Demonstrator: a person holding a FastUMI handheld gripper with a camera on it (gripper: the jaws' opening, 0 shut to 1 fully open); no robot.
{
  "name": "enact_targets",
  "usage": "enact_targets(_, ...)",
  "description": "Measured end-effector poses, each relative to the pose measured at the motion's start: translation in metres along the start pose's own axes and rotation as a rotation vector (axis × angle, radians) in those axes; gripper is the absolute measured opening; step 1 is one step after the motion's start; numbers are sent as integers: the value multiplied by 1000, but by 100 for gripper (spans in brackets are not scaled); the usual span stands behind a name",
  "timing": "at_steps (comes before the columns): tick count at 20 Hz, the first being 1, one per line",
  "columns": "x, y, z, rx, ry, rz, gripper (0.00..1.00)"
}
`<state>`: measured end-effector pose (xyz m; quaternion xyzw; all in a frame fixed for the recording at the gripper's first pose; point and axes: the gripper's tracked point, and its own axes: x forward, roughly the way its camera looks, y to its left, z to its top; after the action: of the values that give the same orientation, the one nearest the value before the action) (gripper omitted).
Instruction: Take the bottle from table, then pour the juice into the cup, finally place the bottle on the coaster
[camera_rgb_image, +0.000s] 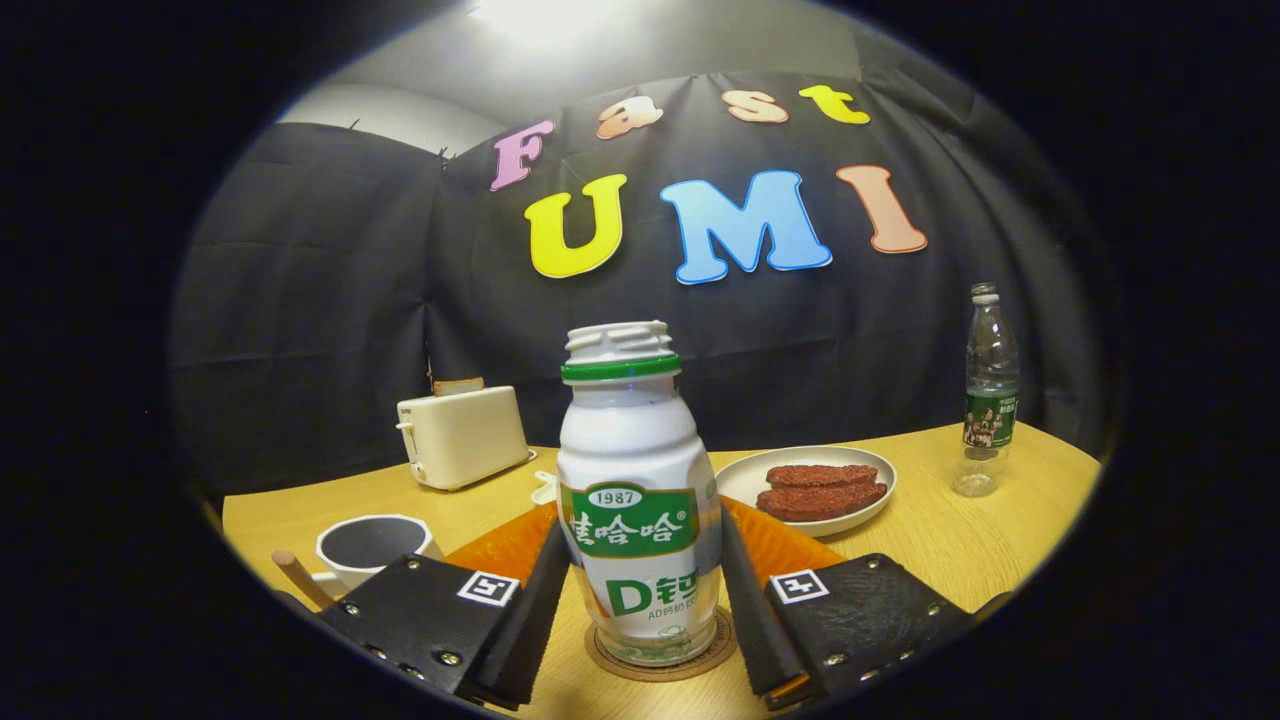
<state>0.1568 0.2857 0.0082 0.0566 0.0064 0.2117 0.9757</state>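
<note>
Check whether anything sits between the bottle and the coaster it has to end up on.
Nothing visible does. The bottle stands upright between the gripper fingers, its base already on the round coaster, with both fingers close along its sides.

We see a bottle (640, 500) standing upright on a coaster (660, 660) near us, between the gripper (640, 600) fingers. Behind it lies a mat (500, 550). A cup (370, 548) sits left, a toaster (462, 435) farther left, a plate (870, 475) right, and a water bottle (990, 395) far right, all on the table (950, 530).
</note>
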Motion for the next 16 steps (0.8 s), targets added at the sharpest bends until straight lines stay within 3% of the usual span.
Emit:
enact_targets(6, -1, 5, 11, -13, -22, 0, 86)
enact_targets(8, -7, 6, 27, -9, -66, -16, 92)
enact_targets(16, -68, 4, 116, -140, -294, -107, 92)
